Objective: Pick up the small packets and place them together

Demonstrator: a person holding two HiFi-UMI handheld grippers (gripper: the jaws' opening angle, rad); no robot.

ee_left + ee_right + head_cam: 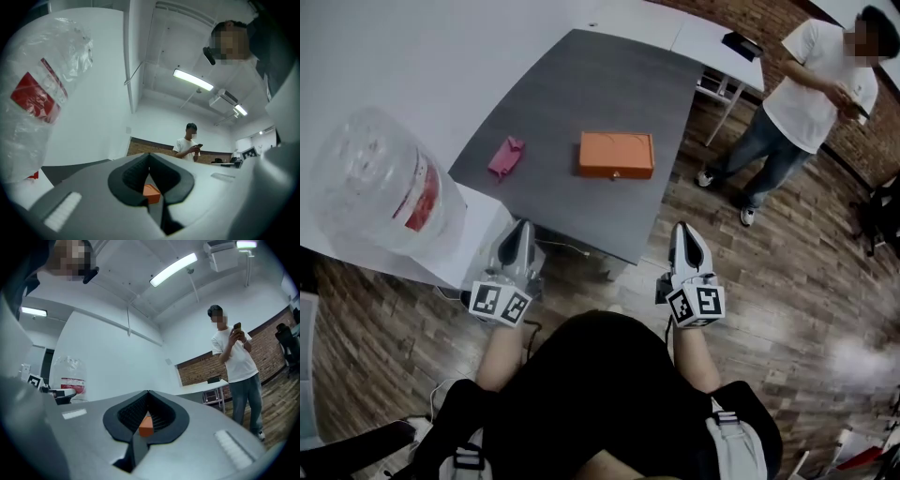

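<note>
Left gripper [522, 226] and right gripper [680, 229] hang short of desk [581, 84] near edge, fingers [517, 244] closed, empty; open wide before approaching pink packet [506, 156] by left edge

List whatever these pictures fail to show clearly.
Orange box: closed in the head view, contents hidden.
Pink packet: too small in the head view to count pieces; in their own views the left gripper and right gripper block it.
Water bottle label: print too blurred to read, head view.
</note>
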